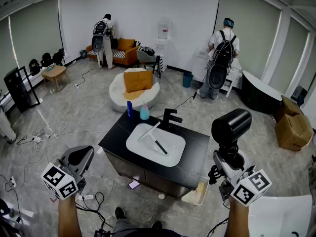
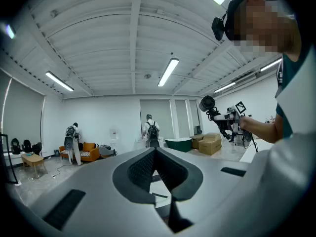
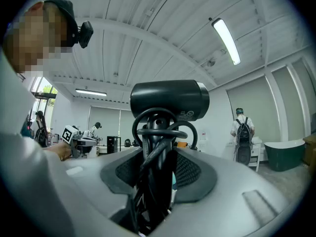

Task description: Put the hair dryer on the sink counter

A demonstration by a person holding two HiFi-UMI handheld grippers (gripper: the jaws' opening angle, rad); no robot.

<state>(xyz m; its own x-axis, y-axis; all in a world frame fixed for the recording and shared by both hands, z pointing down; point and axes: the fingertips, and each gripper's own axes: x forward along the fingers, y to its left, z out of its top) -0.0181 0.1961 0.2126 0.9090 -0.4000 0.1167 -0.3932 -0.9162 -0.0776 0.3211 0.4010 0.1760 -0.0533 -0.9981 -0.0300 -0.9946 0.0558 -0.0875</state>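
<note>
Handle down, barrel on top: the black hair dryer (image 1: 231, 126) stands upright in the right gripper (image 1: 226, 158). Its long axis is vertical, its barrel lies level across the top, and its black cable (image 3: 158, 132) is looped round the handle. The jaws stand fairly wide, clamped on that handle. The dryer hangs in the air just right of the black sink counter (image 1: 195, 149), not on it. The left gripper (image 1: 87, 153) is empty with its tips together, left of the counter.
</note>
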